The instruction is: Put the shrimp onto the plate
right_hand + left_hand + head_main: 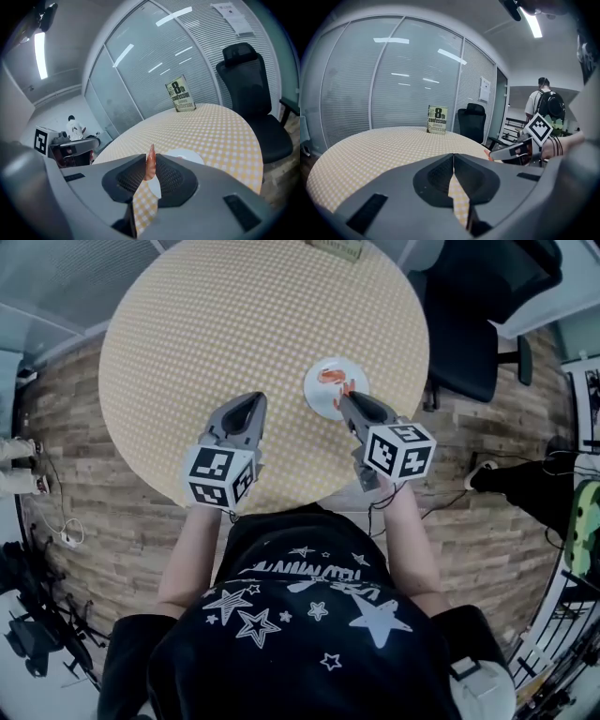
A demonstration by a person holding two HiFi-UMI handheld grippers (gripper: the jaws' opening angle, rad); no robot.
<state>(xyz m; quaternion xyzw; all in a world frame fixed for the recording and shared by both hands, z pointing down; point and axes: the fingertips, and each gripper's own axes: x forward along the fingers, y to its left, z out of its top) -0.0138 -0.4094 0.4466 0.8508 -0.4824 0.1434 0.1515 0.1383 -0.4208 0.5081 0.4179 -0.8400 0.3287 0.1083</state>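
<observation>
The shrimp (pixel 150 165) stands pinched, tail up, between the closed fingers of the right gripper (pixel 150 158), which hangs just above the near edge of the white plate (pixel 322 405). A second shrimp (pixel 330 376) already lies on that plate. This looks like the placing step; the next move calls for lowering over a bare part of the plate and parting the fingers. The left gripper (pixel 251 407) hovers over the checked desk (pixel 234 324), its fingers together on nothing.

A slim orange shrimp (pixel 150 165) stands upright, pinched in the right tongs (pixel 150 158) over the near right part of a small round white plate (pixel 323 401). A second shrimp (pixel 330 376), curled, lies on the plate's far side.
</observation>
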